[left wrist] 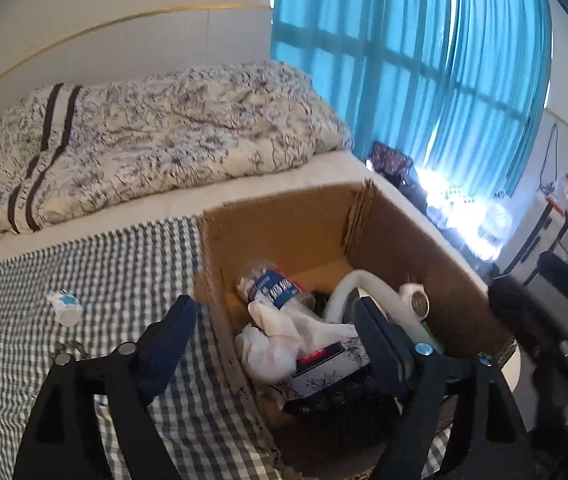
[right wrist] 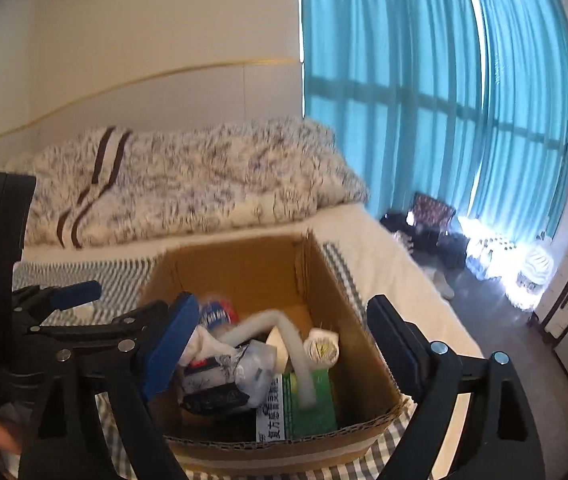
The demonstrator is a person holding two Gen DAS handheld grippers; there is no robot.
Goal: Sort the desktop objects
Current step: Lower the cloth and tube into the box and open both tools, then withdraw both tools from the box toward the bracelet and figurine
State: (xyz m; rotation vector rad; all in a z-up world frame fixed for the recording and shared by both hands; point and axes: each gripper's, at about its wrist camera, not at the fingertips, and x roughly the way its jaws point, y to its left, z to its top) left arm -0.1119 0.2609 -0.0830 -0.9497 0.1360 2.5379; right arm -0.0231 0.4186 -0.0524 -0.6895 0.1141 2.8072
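Bedside: both grippers (left wrist: 272, 344) (right wrist: 284, 344) spread above box (right wrist: 244, 264).

Rumpled floral duvet (left wrist: 156, 136) on bed, teal curtains (left wrist: 403, 60) across window

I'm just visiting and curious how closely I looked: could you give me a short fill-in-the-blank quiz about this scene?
1. The cardboard box sits on a checked ____.
2. The curtains are coloured ____.
3. The plastic bottle with the blue label lies ____ the box.
4. The small white item lies on the cloth, ____ the box.

Missing words: cloth; blue; inside; outside
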